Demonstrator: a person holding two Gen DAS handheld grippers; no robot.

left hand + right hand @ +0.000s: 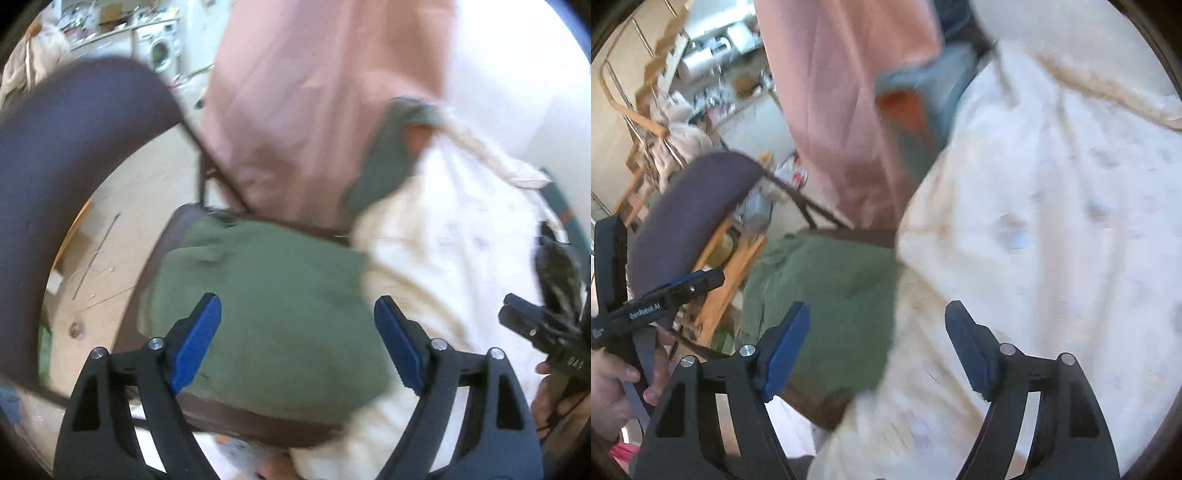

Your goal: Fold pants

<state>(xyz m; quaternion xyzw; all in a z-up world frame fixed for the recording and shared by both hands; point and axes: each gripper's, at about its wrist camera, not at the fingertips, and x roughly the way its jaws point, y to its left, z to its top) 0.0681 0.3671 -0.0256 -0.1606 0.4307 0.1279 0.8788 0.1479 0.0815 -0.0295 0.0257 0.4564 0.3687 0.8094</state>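
Note:
Green pants (266,306) lie bunched on the brown seat (258,424) of a chair; they also show in the right wrist view (827,295). My left gripper (297,343) is open and empty, hovering just above the green pants. My right gripper (877,354) is open and empty, over the edge where the green pants meet a cream patterned cloth (1034,240). The cream cloth (443,258) lies to the right of the pants. Both views are blurred.
A pink cloth (314,92) hangs behind the seat, with a teal and orange item (916,96) beside it. The chair's dark backrest (66,155) curves at left. A washing machine (159,48) and clutter stand far back. A wooden frame (727,280) stands left of the seat.

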